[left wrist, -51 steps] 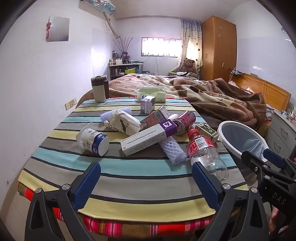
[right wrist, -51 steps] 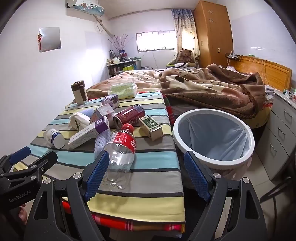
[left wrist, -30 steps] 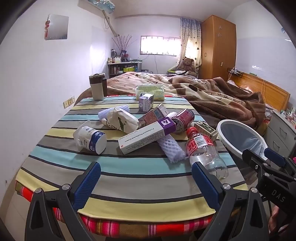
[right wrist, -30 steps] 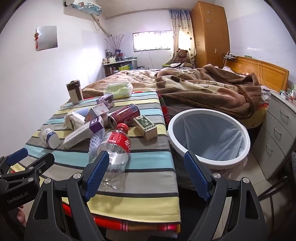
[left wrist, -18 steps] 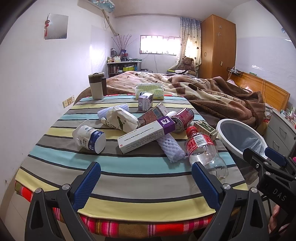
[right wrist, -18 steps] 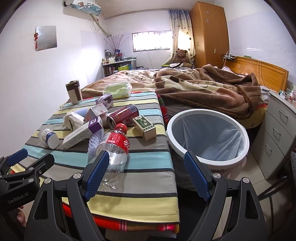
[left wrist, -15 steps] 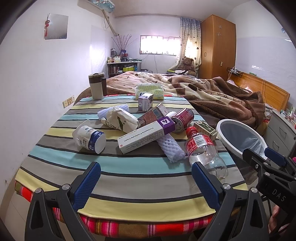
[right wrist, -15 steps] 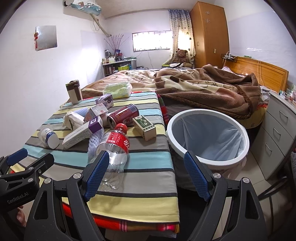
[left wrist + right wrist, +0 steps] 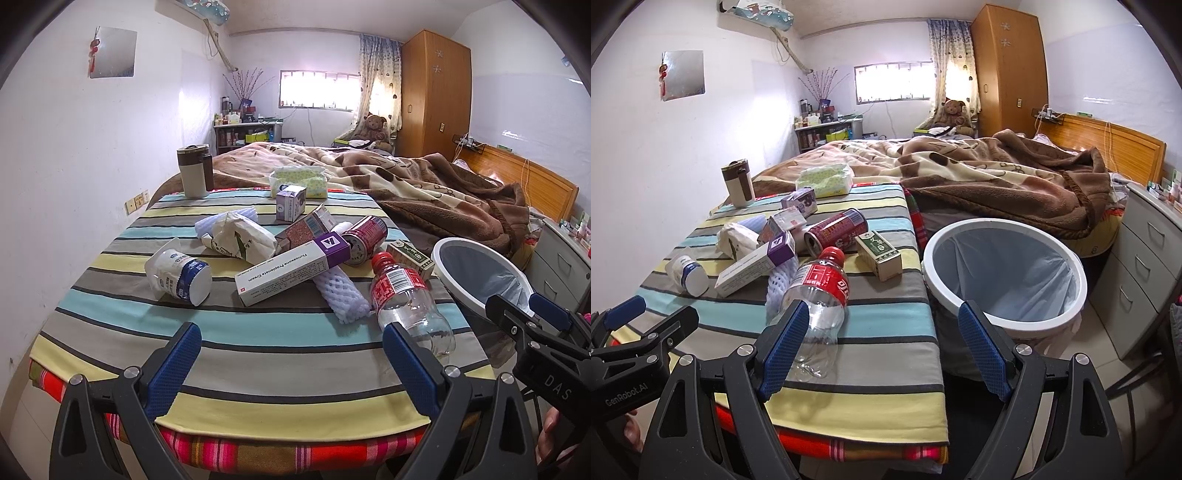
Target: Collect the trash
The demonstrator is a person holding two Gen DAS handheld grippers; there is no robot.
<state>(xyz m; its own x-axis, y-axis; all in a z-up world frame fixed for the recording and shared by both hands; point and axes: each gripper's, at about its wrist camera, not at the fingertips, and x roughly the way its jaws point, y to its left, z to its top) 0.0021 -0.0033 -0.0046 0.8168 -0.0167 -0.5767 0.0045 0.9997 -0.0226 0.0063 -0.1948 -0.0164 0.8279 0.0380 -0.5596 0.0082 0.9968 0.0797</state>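
Note:
Trash lies on a striped tablecloth [image 9: 258, 354]: a clear plastic bottle with a red label [image 9: 402, 295] [image 9: 820, 295], a long white and purple cream box [image 9: 291, 269], a white foam net [image 9: 341, 295], a red can [image 9: 364, 236] [image 9: 836, 230], a small green box [image 9: 879, 254], a white and blue jar [image 9: 179, 273] and a crumpled paper bag [image 9: 240, 236]. A white-rimmed bin with a liner [image 9: 1006, 273] stands right of the table. My left gripper [image 9: 291, 365] is open over the near table edge. My right gripper [image 9: 882, 347] is open, just behind the bottle.
A brown and white mug [image 9: 194, 170], a tissue pack [image 9: 299, 179] and a small purple carton [image 9: 291, 203] stand at the table's far end. A bed with a brown blanket [image 9: 997, 181] lies behind. Grey drawers [image 9: 1148, 258] stand at the right.
Both grippers have drawn back slightly from the table and stay open. No object has moved.

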